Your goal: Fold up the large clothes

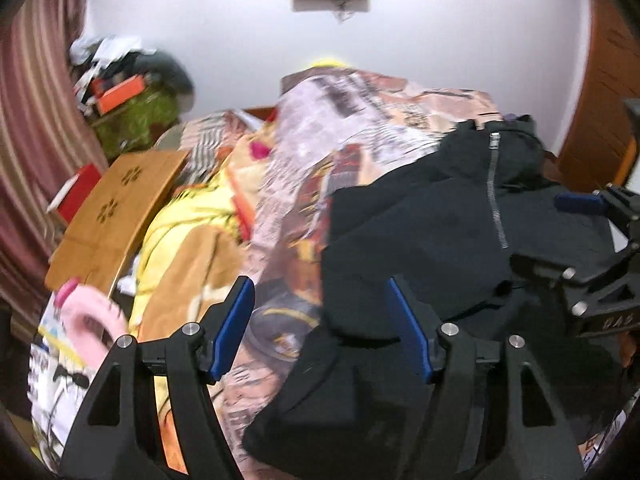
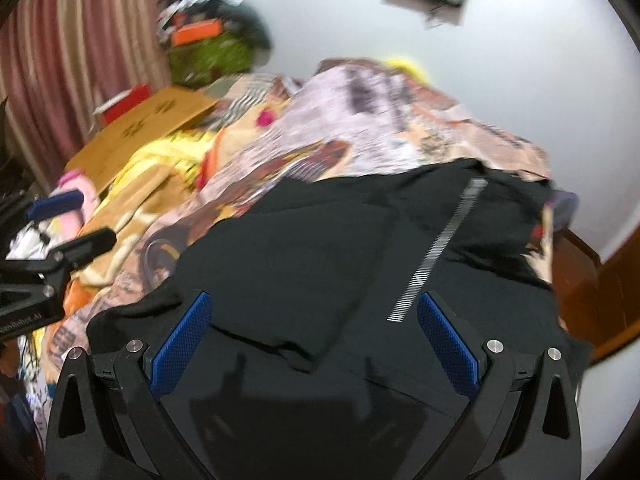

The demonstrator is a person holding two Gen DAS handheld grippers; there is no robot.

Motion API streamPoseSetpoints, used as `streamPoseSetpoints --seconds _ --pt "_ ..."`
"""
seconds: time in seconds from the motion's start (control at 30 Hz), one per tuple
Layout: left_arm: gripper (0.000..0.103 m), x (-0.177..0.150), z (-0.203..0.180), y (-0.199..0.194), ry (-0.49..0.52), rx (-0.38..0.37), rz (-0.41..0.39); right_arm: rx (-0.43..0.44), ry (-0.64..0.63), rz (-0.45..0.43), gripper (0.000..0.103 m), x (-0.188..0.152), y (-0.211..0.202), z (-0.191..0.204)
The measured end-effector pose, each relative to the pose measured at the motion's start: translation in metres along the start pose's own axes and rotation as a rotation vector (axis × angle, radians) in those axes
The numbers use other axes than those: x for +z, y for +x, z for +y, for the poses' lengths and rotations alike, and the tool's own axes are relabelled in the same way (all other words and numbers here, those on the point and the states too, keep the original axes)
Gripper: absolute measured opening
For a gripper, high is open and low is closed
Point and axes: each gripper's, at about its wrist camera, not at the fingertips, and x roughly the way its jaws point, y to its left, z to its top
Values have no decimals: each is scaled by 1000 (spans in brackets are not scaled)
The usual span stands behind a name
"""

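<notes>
Between folds: black zip-up garment lying partly folded on the patterned bed cover. Left tool released, nothing between its pads; right tool likewise spread above the cloth. Probably next: picking a fresh edge to grip

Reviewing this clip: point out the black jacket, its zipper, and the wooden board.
black jacket point(image 2: 280, 256): right wrist view, on the folded flat panel.
zipper point(image 1: 495, 192): left wrist view, midway along the silver teeth.
wooden board point(image 1: 120, 204): left wrist view, on its top face near the cut-outs.
</notes>
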Motion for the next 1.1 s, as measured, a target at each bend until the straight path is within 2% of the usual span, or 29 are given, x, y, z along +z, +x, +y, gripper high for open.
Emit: streamPoseSetpoints --seconds 0.23,0.37,0.4,0.47,0.63,0.7,0.73,0.77,0.8,0.87,1.03,1.1 --pt "67 -23 38 20 -85 30 60 83 -167 133 100 4 57 57" --pt "67 -35 50 33 -122 28 101 95 -269 198 100 1 85 83" --pt "67 -38 52 37 -131 27 111 91 -293 213 99 0 93 89" --pt "67 -42 55 40 -139 25 122 71 -339 241 90 -3 107 101" --pt "67 -50 60 49 -171 19 147 17 -426 277 86 -9 129 118" --pt "67 -52 62 51 -186 13 157 -18 -472 274 73 -12 133 124" --pt "67 -53 62 51 -191 11 160 -50 -503 270 60 -15 134 127" --pt "67 -54 62 52 -195 9 163 -57 -517 268 53 -15 137 128" --pt "67 -55 63 51 -199 7 165 -42 -522 265 49 -15 136 129" --pt "67 -56 62 51 -197 8 168 -12 -495 252 26 -14 129 125" --pt "67 -58 58 49 -187 8 175 93 -314 199 19 -3 95 101" --pt "67 -58 55 51 -187 4 183 108 -255 164 19 -1 81 91"
